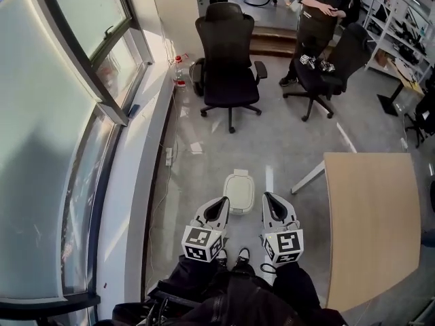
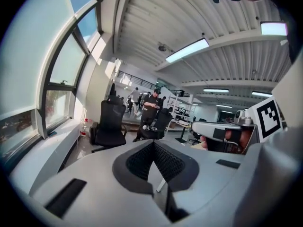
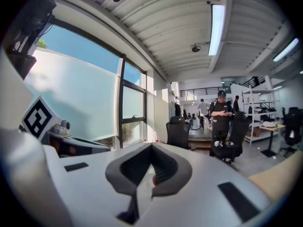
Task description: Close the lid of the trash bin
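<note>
A small white trash bin (image 1: 239,190) stands on the grey floor, and its lid lies flat on top. Both grippers are held up in front of me, well above the bin, pointing roughly level into the room. In the head view my left gripper (image 1: 223,203) hangs over the bin's left edge and my right gripper (image 1: 269,197) just right of it. The left gripper (image 2: 153,145) has its dark pads meeting at the tips with nothing between them. The right gripper (image 3: 151,148) is likewise shut and holds nothing. The bin is out of sight in both gripper views.
A light wooden table (image 1: 370,223) stands to the right. Two black office chairs (image 1: 228,60) (image 1: 326,66) stand further off, and a person (image 1: 319,12) is behind the right one. A window sill (image 1: 146,182) runs along the left, with a power strip (image 1: 168,156) on the floor.
</note>
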The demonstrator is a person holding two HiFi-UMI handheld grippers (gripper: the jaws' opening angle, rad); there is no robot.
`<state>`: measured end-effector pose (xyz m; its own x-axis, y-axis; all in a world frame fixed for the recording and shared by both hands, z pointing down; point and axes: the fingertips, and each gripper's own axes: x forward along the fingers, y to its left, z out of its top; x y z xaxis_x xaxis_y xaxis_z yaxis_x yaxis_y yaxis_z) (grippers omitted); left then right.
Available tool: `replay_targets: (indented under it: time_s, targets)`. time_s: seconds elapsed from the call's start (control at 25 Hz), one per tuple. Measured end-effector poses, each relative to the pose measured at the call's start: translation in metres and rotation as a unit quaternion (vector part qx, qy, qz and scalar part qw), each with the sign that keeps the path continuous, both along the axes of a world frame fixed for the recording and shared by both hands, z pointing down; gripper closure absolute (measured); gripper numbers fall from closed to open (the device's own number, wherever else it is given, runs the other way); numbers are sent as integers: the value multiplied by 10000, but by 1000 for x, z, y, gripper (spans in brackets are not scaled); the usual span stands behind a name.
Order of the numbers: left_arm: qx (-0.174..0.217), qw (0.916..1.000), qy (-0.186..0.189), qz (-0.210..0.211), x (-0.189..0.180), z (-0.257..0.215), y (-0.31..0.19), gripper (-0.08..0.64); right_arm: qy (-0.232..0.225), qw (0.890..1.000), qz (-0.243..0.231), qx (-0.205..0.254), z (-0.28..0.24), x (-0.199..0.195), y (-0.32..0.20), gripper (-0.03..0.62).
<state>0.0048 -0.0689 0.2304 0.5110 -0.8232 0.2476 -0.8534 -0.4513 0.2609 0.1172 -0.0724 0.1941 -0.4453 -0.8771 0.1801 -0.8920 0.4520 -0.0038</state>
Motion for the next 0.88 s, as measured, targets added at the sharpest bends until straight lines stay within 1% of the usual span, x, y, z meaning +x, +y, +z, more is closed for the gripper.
replay_targets:
  time_s: [0.16, 0.36, 0.6, 0.88]
  targets:
    - [412, 9991, -66, 118, 14, -39, 0, 558, -194, 9989, 172, 396, -41, 12, 2, 587]
    - [836, 9963, -131, 167, 20, -75, -2, 558, -195, 9965, 121, 810, -78, 11, 7, 586]
    - [1084, 9937, -138, 246, 33, -100, 1, 558, -169, 9944, 82, 1038, -103, 16, 13, 586]
    - [1209, 9923, -135, 241, 40, -116, -3, 558, -168, 9929, 50, 1181, -119, 21, 14, 588]
